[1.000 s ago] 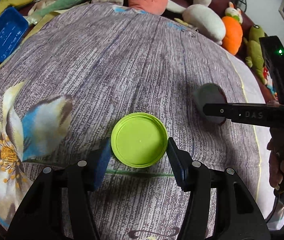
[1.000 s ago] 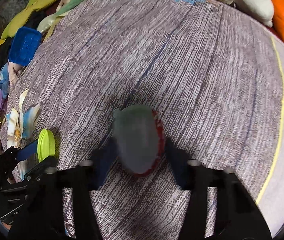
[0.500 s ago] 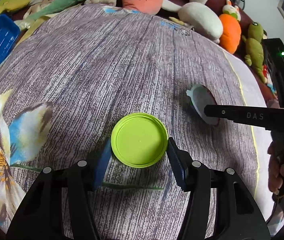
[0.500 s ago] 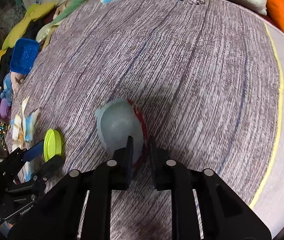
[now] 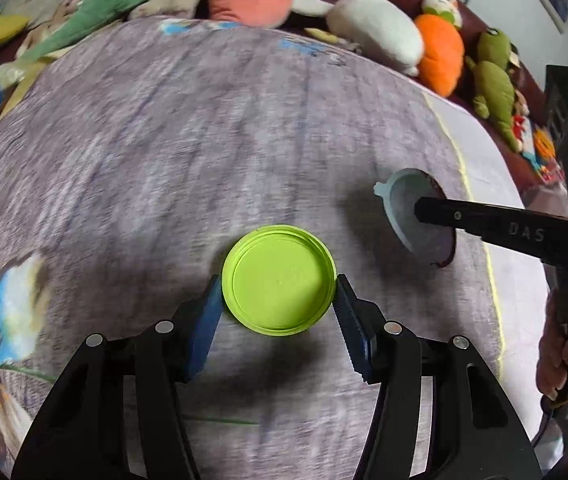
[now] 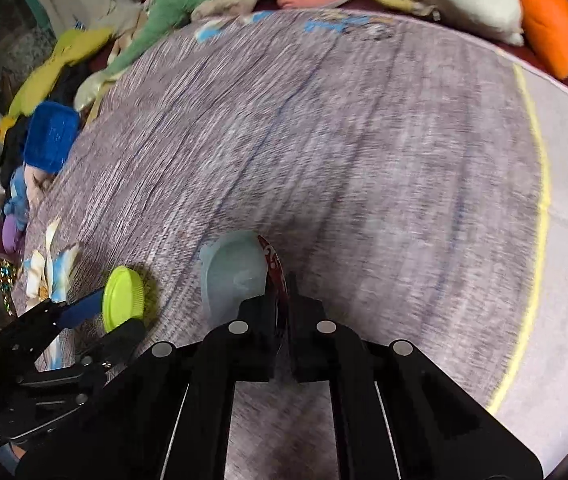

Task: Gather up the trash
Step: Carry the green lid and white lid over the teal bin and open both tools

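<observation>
The right gripper [image 6: 281,304] has just closed its jaws: a second ago they straddled the pale foil lid [image 6: 235,276] with the red underside, and now they pinch its near edge tight, the lid standing tilted above the bed [image 6: 364,140]. The left gripper [image 5: 277,308], about half open, clamps the green lid [image 5: 278,279] by its rim between the blue pads [image 5: 203,320], as it did a second ago, lifted clear with its shadow on the sheet below. Both pieces of trash are in hand, so carrying them off looks like the next step. The blue tray [image 6: 49,142] at the far left edge may be where they go, but I cannot tell. Motion blur smears the sheet, and the right gripper's own fingers hide the pinch point.
</observation>
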`<action>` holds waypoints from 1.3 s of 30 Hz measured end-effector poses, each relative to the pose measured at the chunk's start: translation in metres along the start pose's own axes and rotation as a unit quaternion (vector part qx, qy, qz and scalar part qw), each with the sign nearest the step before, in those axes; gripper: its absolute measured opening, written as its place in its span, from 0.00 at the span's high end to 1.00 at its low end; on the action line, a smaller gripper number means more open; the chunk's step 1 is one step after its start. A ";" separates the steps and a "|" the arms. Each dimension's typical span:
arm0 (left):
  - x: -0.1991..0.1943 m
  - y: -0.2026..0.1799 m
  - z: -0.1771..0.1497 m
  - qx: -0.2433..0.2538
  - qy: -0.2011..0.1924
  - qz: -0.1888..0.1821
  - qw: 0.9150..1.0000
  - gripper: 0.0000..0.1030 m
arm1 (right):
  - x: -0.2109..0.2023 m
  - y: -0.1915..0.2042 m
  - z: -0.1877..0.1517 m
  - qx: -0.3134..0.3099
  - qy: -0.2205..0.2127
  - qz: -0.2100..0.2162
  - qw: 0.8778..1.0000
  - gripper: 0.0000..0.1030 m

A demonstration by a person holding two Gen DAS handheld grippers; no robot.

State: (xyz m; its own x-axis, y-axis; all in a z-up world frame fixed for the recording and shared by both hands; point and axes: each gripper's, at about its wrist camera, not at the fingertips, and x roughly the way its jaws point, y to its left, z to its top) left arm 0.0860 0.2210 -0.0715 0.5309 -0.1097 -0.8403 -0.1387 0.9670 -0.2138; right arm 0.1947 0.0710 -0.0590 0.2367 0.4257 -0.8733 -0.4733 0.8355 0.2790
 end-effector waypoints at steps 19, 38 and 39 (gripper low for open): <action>0.000 -0.223 -0.022 0.167 0.010 -0.078 0.983 0.45 | -0.156 -0.171 -0.112 0.136 -0.089 -0.045 0.986 0.96; 0.023 -0.455 -0.087 0.332 0.058 -0.138 0.932 0.45 | -0.281 -0.358 -0.276 0.308 -0.176 -0.102 0.929 0.95; 0.026 -0.465 -0.091 0.338 0.062 -0.141 0.928 0.45 | -0.285 -0.367 -0.285 0.318 -0.177 -0.107 0.925 0.95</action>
State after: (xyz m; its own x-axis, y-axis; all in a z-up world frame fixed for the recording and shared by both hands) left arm 0.0882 -0.2520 -0.0392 0.3605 -0.3661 -0.8579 0.5698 0.8146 -0.1082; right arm 0.0593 -0.4556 -0.0259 0.5829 0.2208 -0.7820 0.1851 0.9010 0.3924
